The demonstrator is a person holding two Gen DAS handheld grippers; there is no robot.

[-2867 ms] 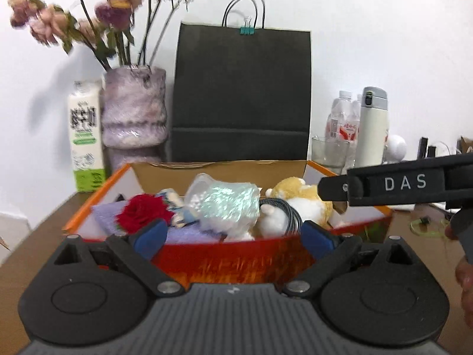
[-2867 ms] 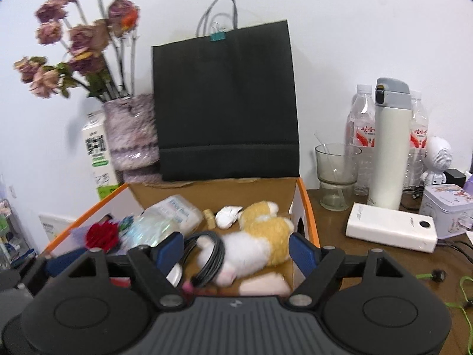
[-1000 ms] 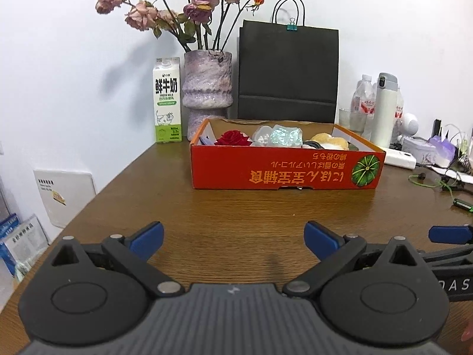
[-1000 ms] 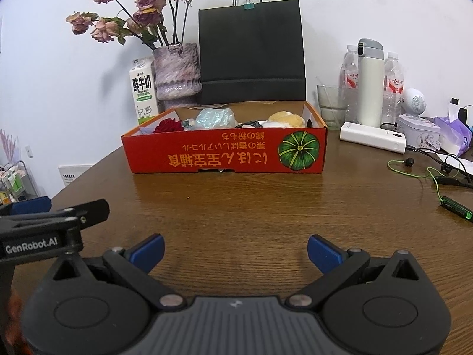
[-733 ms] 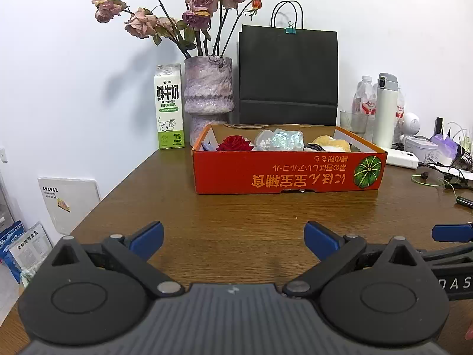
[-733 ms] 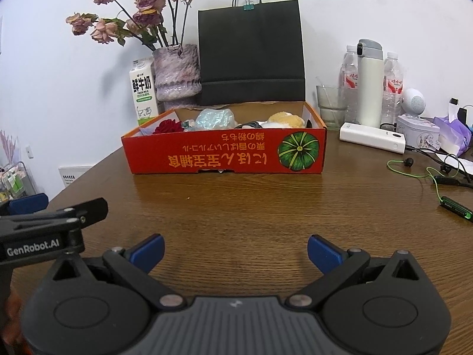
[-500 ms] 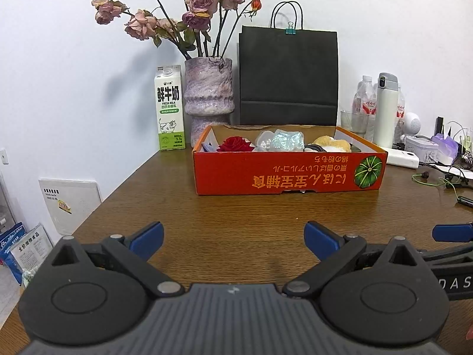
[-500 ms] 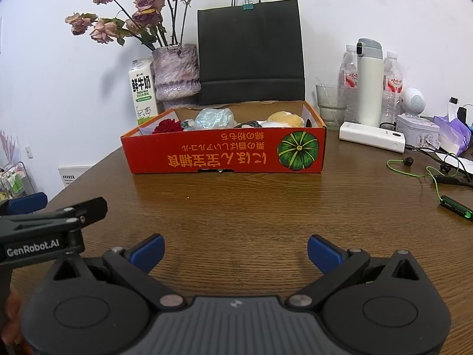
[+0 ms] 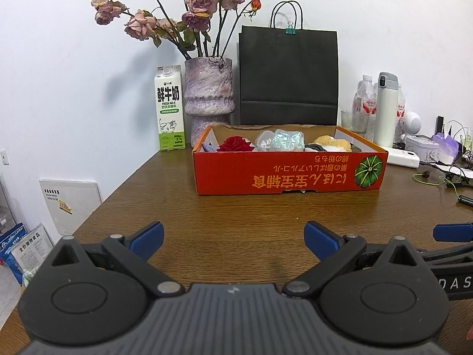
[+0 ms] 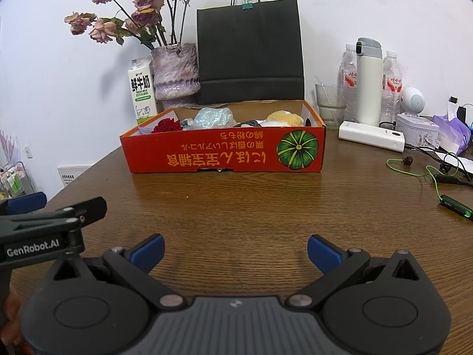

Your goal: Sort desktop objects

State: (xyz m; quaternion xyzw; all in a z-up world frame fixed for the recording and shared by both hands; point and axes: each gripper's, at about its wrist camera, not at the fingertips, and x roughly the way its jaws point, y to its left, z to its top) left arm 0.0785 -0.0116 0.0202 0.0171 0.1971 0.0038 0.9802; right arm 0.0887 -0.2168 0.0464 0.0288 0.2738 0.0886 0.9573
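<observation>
The left claw is hovering low over the wooden tabletop with its blue-tipped fingers spread wide and nothing lying between them. The right claw is sitting at much the same height, just beside it, equally wide open and carrying nothing; its own blue fingers are pointing toward the box. Each claw is showing at the edge of the other's view.

Well ahead of both, the red cardboard box with a green pumpkin picture and upside-down orange lettering is resting on the tabletop. Inside it the sorted things are lying packed together: a red rose at the left end, a crinkled pale-blue plastic bag in the middle, a coiled black cable beside it, and a yellow-and-white plush toy toward the right end.

Behind the box a milk carton, a mottled purple vase holding dried roses, and a black paper bag are standing against the white wall. To the right a drinking glass, a white thermos, water bottles, a white power bank, a small tin and green-corded earphones are sitting on the tabletop, apart from the box.
</observation>
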